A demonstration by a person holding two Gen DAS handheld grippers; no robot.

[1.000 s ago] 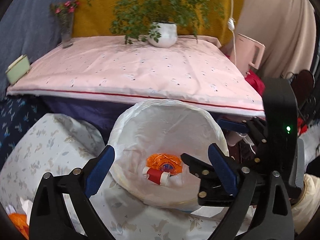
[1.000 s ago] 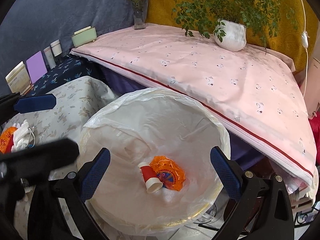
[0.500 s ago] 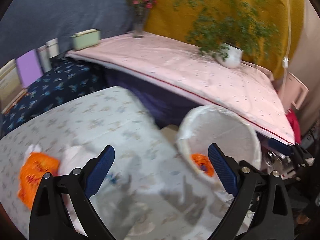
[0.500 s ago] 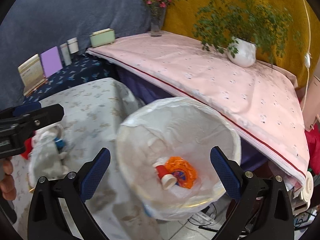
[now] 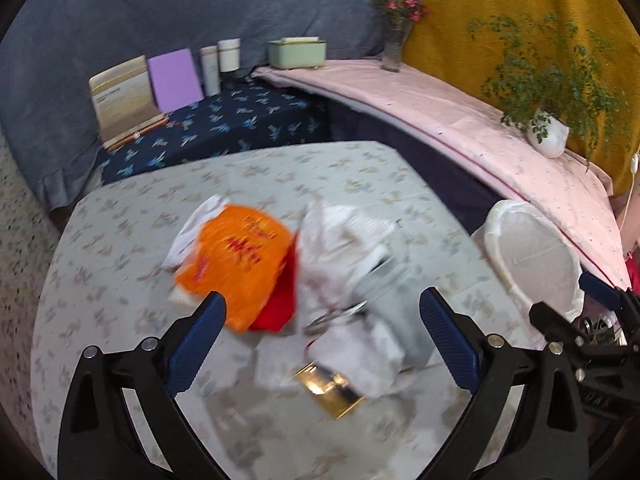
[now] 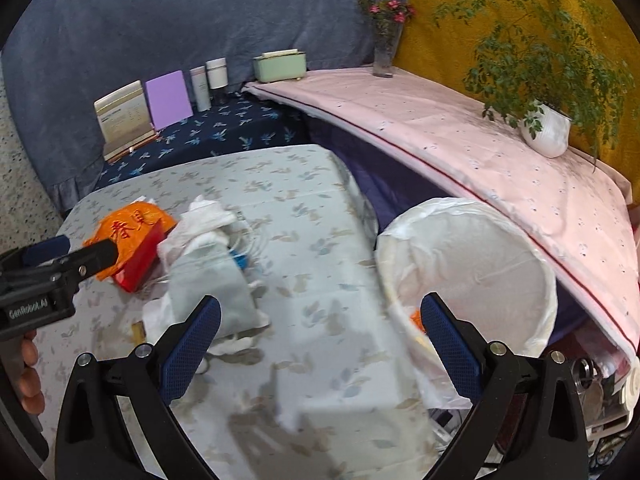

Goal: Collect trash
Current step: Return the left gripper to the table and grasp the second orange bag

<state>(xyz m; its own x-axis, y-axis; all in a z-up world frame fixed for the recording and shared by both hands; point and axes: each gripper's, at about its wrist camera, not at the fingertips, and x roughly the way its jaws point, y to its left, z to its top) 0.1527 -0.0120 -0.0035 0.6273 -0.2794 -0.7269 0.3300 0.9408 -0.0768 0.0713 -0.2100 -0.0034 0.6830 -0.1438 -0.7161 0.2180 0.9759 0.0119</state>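
A pile of trash lies on the leaf-print table (image 5: 120, 216): an orange wrapper (image 5: 240, 256) with red letters, a red packet (image 5: 276, 312), crumpled white tissues (image 5: 344, 236), a grey pouch (image 5: 392, 300) and a gold box (image 5: 332, 392). My left gripper (image 5: 324, 340) is open and empty just above the pile. The pile shows in the right wrist view too, with the orange wrapper (image 6: 128, 228) and grey pouch (image 6: 212, 288). My right gripper (image 6: 320, 340) is open and empty over the table. The white-lined bin (image 6: 480, 240) stands off the table's right edge, with orange trash (image 6: 416, 318) inside.
A pink-covered bench (image 6: 460, 152) runs behind the bin with a potted plant (image 6: 548, 132) and a flower vase (image 6: 384, 52). A navy-covered shelf (image 5: 224, 120) holds cards, cups and a green box (image 5: 296, 52). The left gripper (image 6: 52, 276) shows at left in the right wrist view.
Both grippers have swung left, away from the bin and toward the trash pile on the table. The left one now hovers over the pile. Both stayed open and empty.
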